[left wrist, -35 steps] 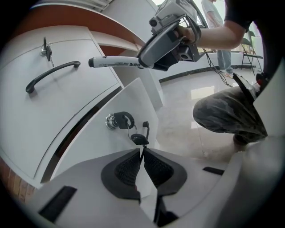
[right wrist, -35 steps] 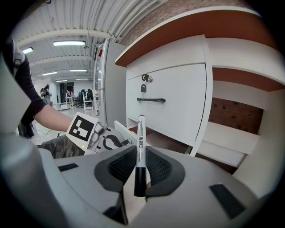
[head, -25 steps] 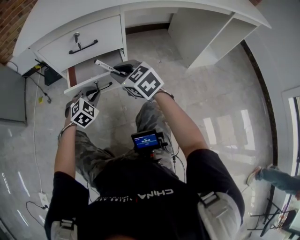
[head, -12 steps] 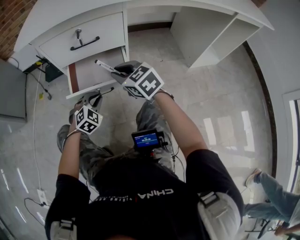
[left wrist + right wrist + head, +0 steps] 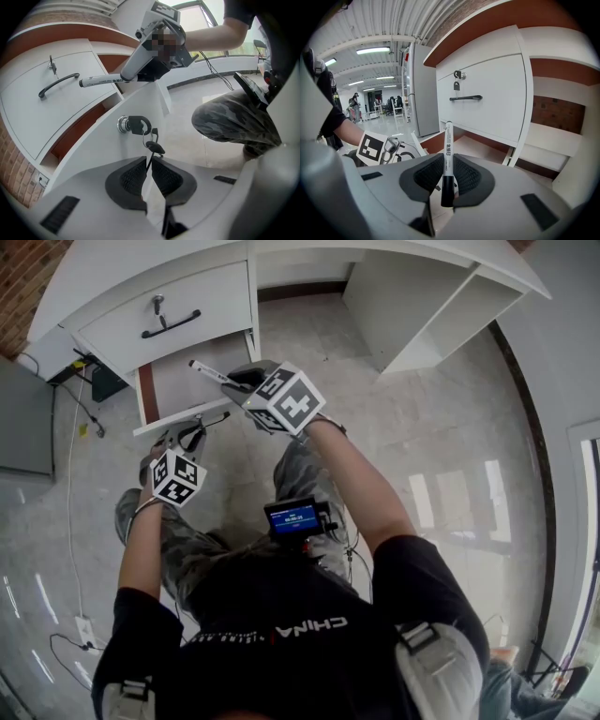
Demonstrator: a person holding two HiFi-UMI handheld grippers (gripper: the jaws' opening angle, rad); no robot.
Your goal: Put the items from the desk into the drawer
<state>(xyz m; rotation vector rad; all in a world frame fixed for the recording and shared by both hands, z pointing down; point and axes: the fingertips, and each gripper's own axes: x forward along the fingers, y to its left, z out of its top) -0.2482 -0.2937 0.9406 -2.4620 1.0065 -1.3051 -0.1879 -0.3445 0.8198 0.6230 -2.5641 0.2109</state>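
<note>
While my right claw (image 5: 448,177) grips the pen (image 5: 448,145) above the upper-left drawer (image 5: 183,382), left claw (image 5: 149,177) is narrow. Next I would lower, release.

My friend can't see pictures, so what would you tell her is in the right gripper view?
The right gripper holds a marker pen upright between its jaws, in front of a white desk. The upper drawer is shut, with a black handle; the lower drawer is pulled open. The left gripper's cube shows at lower left.
</note>
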